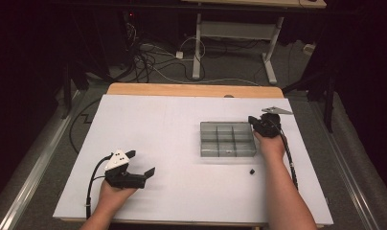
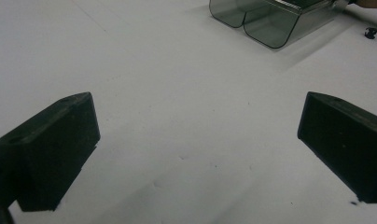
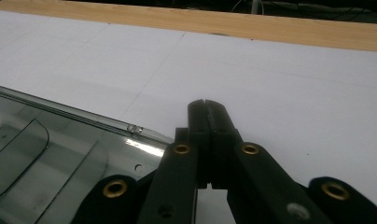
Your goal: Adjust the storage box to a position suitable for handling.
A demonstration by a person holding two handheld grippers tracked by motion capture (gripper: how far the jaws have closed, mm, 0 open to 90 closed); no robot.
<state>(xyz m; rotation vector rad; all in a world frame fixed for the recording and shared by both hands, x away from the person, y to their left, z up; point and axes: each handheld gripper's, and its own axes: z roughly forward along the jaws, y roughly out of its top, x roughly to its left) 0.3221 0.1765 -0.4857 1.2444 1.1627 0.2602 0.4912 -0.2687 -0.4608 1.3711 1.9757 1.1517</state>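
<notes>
Jaws on the right gripper are pressed flat together with nothing between them, as the right gripper view shows: the two black halves meet along a thin seam at the tip. Just to the left of those closed jaws, and a little below them in that view, lies the corner of a clear grey compartment tray, its top rim running up to the jaw linkage; whether the jaws touch the rim cannot be told. In the high view the right gripper sits at the tray's far right corner, held by the person's right hand. A small black part lies on the white bench near the tray's near right corner, apart from it and behind the right gripper's jaws. The left gripper rests low over the bench in the left hand, its jaws standing wide apart and empty; bare bench lies between them. Far ahead of those open jaws, toward the upper right, the tray and the small black part appear.
</notes>
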